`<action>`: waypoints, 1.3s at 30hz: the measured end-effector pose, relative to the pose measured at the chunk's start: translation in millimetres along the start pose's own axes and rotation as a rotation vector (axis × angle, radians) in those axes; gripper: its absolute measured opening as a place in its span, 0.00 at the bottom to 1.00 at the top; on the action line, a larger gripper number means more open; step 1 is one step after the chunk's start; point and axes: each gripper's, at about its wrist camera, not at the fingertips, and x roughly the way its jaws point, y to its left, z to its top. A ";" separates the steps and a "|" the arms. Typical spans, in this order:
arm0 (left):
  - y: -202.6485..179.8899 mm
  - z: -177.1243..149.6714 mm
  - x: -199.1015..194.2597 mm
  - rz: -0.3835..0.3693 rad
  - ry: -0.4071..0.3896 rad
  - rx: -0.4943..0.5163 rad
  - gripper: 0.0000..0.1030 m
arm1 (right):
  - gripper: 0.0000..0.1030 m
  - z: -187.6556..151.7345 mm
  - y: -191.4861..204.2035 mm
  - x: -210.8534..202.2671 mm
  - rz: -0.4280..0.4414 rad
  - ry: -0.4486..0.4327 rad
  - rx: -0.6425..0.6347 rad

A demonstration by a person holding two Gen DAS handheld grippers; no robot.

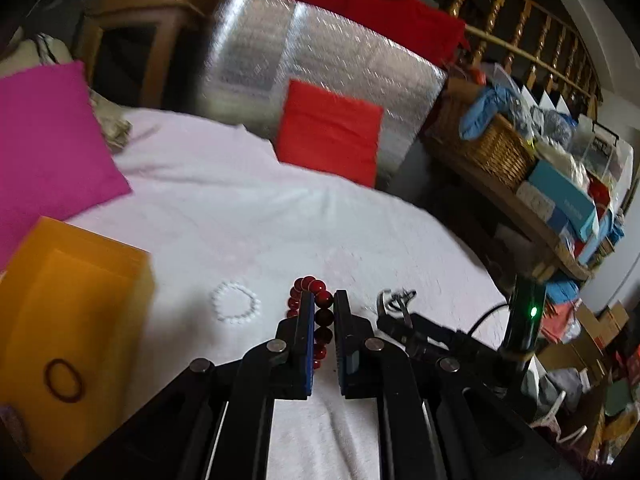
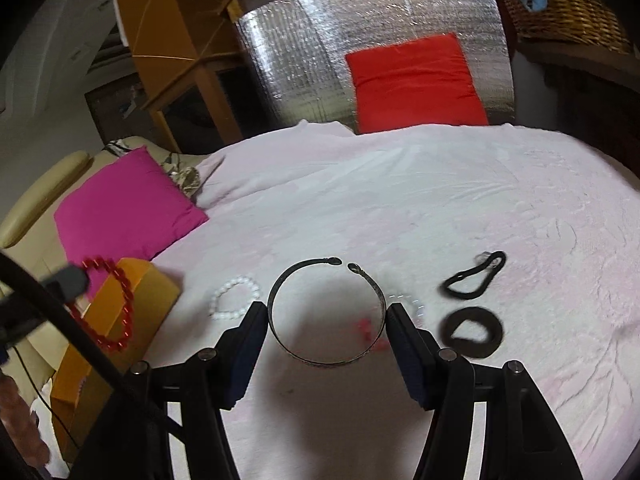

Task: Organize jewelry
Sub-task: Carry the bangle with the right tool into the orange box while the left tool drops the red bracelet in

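Red bead bracelet (image 1: pixel 316 312) in left gripper (image 1: pixel 323 298) — metal bangle (image 2: pixel 326 312) in right gripper (image 2: pixel 326 312)

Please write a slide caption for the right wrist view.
Right gripper holding open metal bangle above white bedspread.

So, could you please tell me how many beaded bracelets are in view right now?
2. The red beaded bracelet is clamped in the left tool, raised near the orange box. The white beaded bracelet lies on the white bedspread beside that box. Others may be hidden.
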 end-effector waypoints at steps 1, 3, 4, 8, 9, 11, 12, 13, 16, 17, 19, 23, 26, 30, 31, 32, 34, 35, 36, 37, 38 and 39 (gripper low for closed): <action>3.5 1.7 -12.1 0.008 -0.024 -0.008 0.09 | 0.62 -1.5 6.4 -2.0 -0.002 -0.006 -0.012; 9.4 4.1 -32.8 0.050 -0.065 -0.007 0.09 | 0.62 -4.2 17.8 -6.1 -0.004 -0.007 -0.030; 11.6 5.2 -40.1 0.064 -0.081 -0.008 0.09 | 0.62 -5.7 25.1 -7.4 0.001 0.000 -0.034; 36.4 3.4 -82.7 0.132 -0.141 -0.052 0.09 | 0.62 -4.6 55.8 -7.4 0.017 0.030 -0.050; 45.4 0.5 -93.3 0.161 -0.147 -0.063 0.09 | 0.62 -1.7 68.1 -7.6 0.021 0.032 -0.071; 62.1 -5.1 -110.0 0.208 -0.158 -0.076 0.09 | 0.62 5.2 92.1 -8.8 0.042 0.031 -0.102; 68.2 -6.6 -115.2 0.229 -0.158 -0.078 0.09 | 0.62 8.9 105.7 -9.0 0.059 0.030 -0.115; 79.5 -9.2 -124.4 0.270 -0.156 -0.086 0.09 | 0.62 11.9 118.8 -8.6 0.073 0.028 -0.127; 107.0 -16.2 -146.8 0.341 -0.169 -0.115 0.09 | 0.62 19.1 160.0 -2.6 0.128 0.039 -0.157; 117.2 -18.8 -153.9 0.362 -0.173 -0.127 0.09 | 0.62 20.2 172.3 0.6 0.142 0.044 -0.166; 132.8 -24.0 -163.7 0.402 -0.175 -0.140 0.09 | 0.62 21.3 197.8 8.7 0.167 0.061 -0.185; 156.4 -38.6 -169.5 0.459 -0.152 -0.159 0.09 | 0.62 17.4 248.0 31.5 0.197 0.117 -0.229; 171.4 -51.8 -166.9 0.482 -0.118 -0.175 0.09 | 0.62 14.7 274.6 50.8 0.221 0.163 -0.244; 190.5 -67.7 -149.1 0.499 -0.049 -0.198 0.09 | 0.62 8.9 308.4 78.0 0.244 0.240 -0.264; 193.7 -71.5 -146.2 0.501 -0.037 -0.201 0.09 | 0.62 7.1 315.7 83.4 0.246 0.258 -0.268; 197.6 -76.8 -141.5 0.504 -0.019 -0.207 0.09 | 0.62 4.7 324.4 91.8 0.249 0.282 -0.272; 204.1 -83.2 -133.5 0.507 0.012 -0.216 0.09 | 0.62 -1.1 338.7 104.5 0.248 0.317 -0.289; 207.8 -86.9 -129.5 0.510 0.027 -0.221 0.09 | 0.62 -4.5 346.3 112.3 0.247 0.338 -0.299; 211.4 -90.4 -125.0 0.513 0.044 -0.226 0.09 | 0.62 -7.6 352.5 120.4 0.239 0.358 -0.300; 213.0 -92.2 -122.0 0.514 0.054 -0.228 0.09 | 0.62 -9.1 358.0 126.6 0.233 0.372 -0.299; 214.8 -94.9 -118.4 0.515 0.068 -0.230 0.09 | 0.62 -10.8 362.3 133.7 0.229 0.395 -0.298; 216.8 -97.2 -114.6 0.514 0.082 -0.232 0.09 | 0.62 -13.2 366.8 143.2 0.228 0.425 -0.297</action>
